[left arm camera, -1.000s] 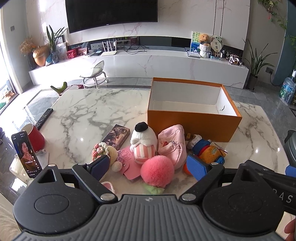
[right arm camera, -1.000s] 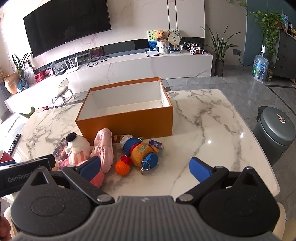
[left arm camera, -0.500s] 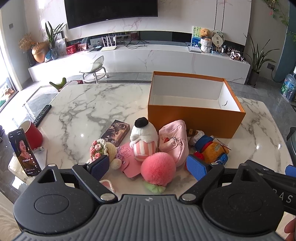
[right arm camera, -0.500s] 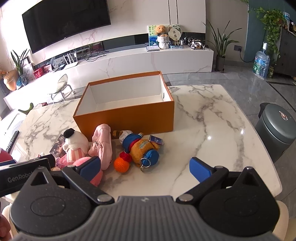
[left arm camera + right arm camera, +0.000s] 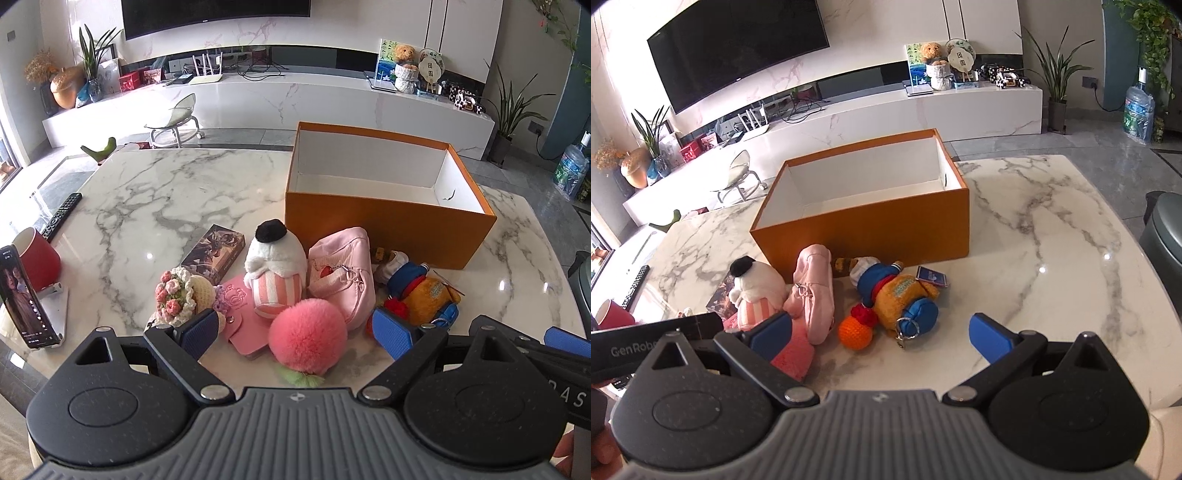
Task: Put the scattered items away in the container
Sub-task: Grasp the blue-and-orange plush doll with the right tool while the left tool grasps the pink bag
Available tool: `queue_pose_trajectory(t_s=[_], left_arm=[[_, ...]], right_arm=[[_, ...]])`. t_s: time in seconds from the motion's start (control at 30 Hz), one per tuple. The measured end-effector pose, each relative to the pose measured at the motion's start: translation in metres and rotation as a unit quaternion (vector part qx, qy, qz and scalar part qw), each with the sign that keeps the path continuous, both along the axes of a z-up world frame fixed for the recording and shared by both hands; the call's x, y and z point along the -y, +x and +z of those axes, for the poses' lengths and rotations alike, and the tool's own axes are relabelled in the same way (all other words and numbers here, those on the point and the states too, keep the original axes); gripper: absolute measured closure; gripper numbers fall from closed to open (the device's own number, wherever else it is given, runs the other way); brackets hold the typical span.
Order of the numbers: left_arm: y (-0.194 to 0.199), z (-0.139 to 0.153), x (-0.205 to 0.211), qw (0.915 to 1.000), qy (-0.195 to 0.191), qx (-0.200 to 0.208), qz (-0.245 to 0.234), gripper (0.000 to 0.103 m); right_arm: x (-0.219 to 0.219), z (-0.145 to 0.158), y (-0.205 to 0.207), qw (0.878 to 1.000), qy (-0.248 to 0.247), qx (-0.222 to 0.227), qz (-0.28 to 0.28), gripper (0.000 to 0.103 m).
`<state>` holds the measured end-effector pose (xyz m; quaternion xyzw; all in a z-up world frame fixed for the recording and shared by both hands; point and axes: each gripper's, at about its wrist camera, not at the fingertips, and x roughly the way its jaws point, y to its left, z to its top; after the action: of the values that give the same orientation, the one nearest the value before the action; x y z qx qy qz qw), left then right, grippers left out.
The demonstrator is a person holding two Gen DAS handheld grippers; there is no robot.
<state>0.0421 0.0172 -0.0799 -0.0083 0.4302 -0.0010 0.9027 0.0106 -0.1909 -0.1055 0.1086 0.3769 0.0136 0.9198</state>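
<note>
Left hand-held gripper (image 5: 295, 332) spread wide over the near edge of the marble worktop (image 5: 166, 192), nothing between its blue pads, framing a fluffy pink pom-pom (image 5: 307, 334) with a green leaf tuft at its 6 o'clock. Right hand-held gripper (image 5: 881, 334) equally wide and holding nothing, framing an orange crocheted ball (image 5: 854, 333).

Scattered in a cluster just in front of the orange box (image 5: 384, 229): white plush with a black pom-pom top and pink-striped base (image 5: 275, 267); pale pink baby shoe (image 5: 343, 273) at its 3 o'clock, toe touching the box wall; orange and blue plush doll (image 5: 894, 295) lying on its side, a metal key ring at its foot and a small blue tag at its 2 o'clock. Crocheted flower bouquet (image 5: 179, 295) at 9 o'clock of the striped plush; flat pink card holder (image 5: 242, 317) with embossed lettering too small to read; dark illustrated box (image 5: 214, 254) at 11 o'clock.

Orange box open-topped, white inside, nothing in it.

"GenRobo" legible on the left tool's body in the right wrist view. Red cup (image 5: 35, 256), propped phone (image 5: 22, 299) and remote control (image 5: 61, 216) at the worktop's 9 o'clock edge.
</note>
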Motion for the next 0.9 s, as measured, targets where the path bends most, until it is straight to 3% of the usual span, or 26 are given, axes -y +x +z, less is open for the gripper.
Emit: queue_pose_trajectory(t_s=[0.27, 0.43, 0.5, 0.57, 0.9], left_arm=[[0.017, -0.021, -0.001, 0.9996, -0.014, 0.005, -0.024, 0.000], [0.035, -0.035, -0.006, 0.9980, -0.048, -0.015, -0.038, 0.022], [0.041, -0.038, -0.003, 0.9968, -0.059, -0.017, -0.051, 0.028], [0.048, -0.041, 0.001, 0.9953, -0.068, -0.017, -0.066, 0.028], [0.097, -0.072, 0.029, 0.9902, -0.073, -0.056, -0.105, 0.028]], right_arm=[[0.001, -0.019, 0.023, 0.999, -0.021, 0.015, 0.037, 0.000], [0.000, -0.030, 0.041, 0.998, -0.031, 0.005, 0.058, 0.009], [-0.002, -0.038, 0.049, 0.997, -0.039, -0.006, 0.063, 0.024], [-0.001, -0.046, 0.057, 0.997, -0.043, -0.018, 0.064, 0.029], [0.009, -0.084, 0.101, 0.994, -0.044, -0.073, 0.074, 0.029]])
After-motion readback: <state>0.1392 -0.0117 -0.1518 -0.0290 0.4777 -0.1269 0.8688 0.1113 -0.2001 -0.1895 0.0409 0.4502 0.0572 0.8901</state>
